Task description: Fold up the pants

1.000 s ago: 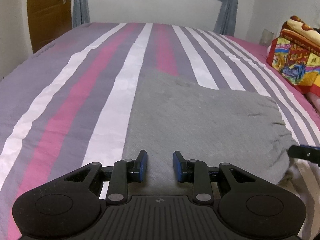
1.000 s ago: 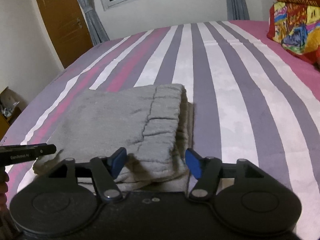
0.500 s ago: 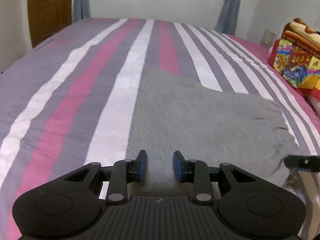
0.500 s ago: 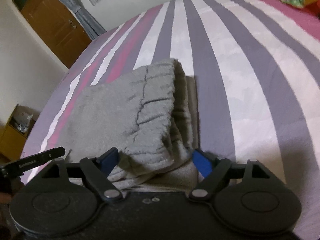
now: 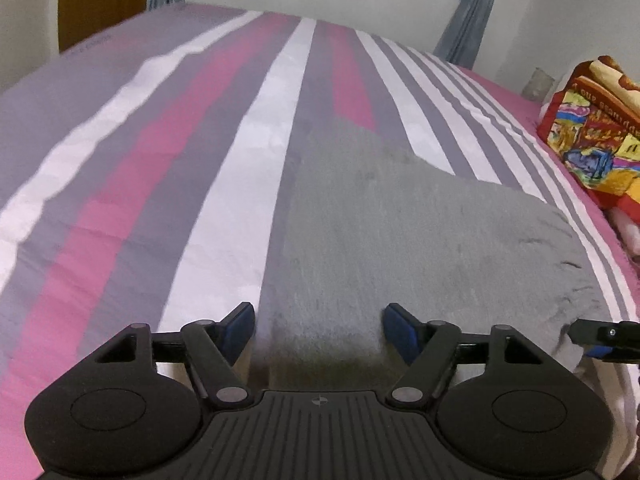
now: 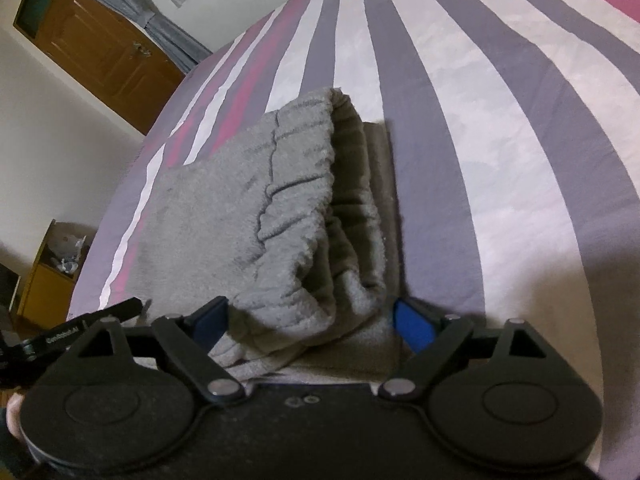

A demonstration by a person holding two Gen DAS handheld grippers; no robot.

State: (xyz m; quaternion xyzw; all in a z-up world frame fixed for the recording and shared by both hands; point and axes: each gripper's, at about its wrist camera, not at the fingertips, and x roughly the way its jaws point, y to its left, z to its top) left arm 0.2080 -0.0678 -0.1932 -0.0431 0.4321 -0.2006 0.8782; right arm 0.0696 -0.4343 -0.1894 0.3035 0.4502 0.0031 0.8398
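I'm working in a home bedroom: a wide bed under a pink, grey and white striped sheet [image 5: 224, 168], grey curtains [image 5: 466, 16] by a window, a brown wooden door [image 6: 100, 48], a colourful folded blanket [image 5: 592, 136]

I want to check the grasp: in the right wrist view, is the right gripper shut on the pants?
No: the right gripper is open, its fingers on either side of the pants.

Low over the bed [image 5: 120, 168], facing twelve o'clock; sharing the folded pants [image 5: 400, 240] [image 6: 240, 208] (seen close).
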